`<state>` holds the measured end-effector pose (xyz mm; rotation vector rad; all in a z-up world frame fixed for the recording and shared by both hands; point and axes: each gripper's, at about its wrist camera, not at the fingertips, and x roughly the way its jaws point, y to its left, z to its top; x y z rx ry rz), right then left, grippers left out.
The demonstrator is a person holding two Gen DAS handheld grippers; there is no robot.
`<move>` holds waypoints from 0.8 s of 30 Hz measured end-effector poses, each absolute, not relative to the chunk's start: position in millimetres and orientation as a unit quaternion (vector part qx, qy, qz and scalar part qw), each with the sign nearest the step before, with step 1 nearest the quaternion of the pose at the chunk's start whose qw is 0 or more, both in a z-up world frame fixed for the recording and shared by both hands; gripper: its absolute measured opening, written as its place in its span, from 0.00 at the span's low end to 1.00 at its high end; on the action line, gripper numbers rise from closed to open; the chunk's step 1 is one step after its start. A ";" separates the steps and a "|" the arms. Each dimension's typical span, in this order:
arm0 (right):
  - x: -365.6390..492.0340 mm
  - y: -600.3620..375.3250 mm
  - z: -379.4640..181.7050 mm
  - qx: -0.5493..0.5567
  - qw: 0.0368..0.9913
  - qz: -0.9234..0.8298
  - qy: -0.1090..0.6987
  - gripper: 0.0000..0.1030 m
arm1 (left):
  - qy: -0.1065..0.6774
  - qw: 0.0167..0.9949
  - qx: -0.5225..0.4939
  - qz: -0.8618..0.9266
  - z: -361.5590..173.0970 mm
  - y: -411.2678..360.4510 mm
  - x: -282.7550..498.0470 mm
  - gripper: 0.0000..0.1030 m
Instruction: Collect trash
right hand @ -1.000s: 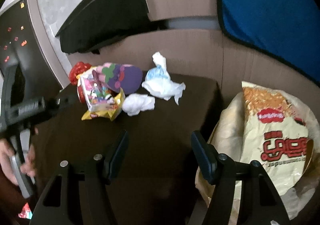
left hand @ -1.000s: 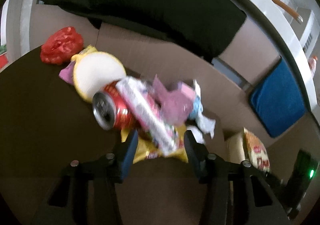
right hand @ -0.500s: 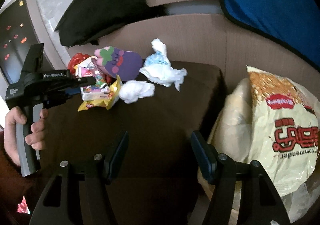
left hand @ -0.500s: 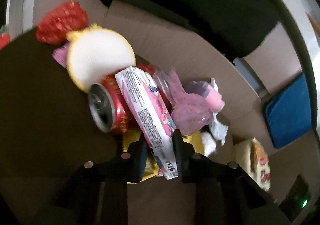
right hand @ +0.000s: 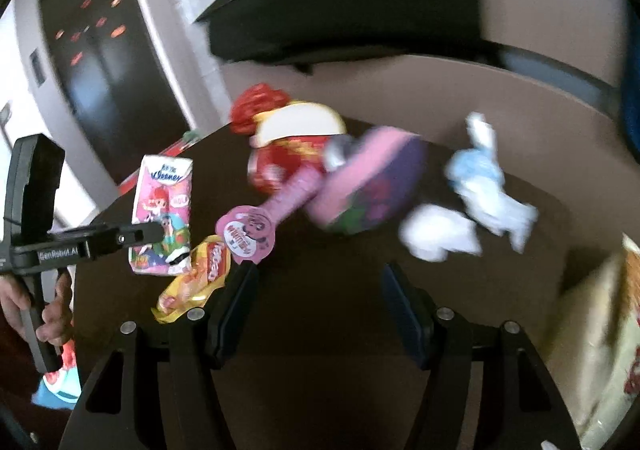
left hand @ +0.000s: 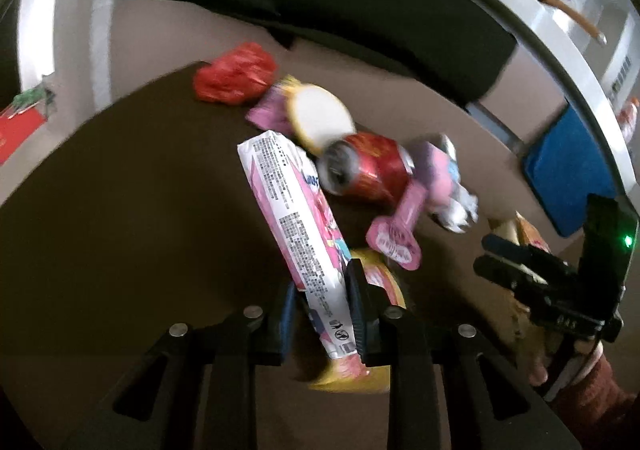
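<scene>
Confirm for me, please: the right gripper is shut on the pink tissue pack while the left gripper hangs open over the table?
Sides are swapped. The left gripper is shut on the pink tissue pack, per the left wrist view; the right gripper hangs open over the table.

Both grippers are black, with dark blue pads on the inner side of the fingers (right hand: 404, 314) and round silver screws on top. The left gripper (right hand: 160, 230) has white letters "GenRobot.AI" on its body. The right gripper (left hand: 494, 254) has a small green light. The person's sleeve is dark red.
</scene>
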<state>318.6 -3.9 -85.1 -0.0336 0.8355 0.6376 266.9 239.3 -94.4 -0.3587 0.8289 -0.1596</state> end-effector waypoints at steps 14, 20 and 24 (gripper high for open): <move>299.2 108.4 -101.6 -0.008 0.817 0.360 0.450 0.60 | 0.371 0.894 -0.246 -0.057 -95.6 308.5 237.9 0.35; 287.8 149.8 -120.4 -0.029 0.787 0.387 0.480 0.55 | 0.357 0.893 -0.272 -0.035 -96.7 331.6 220.7 0.35; 281.1 149.1 -121.8 -0.061 0.787 0.384 0.479 0.18 | 0.345 0.902 -0.262 -0.005 -92.3 335.4 211.8 0.36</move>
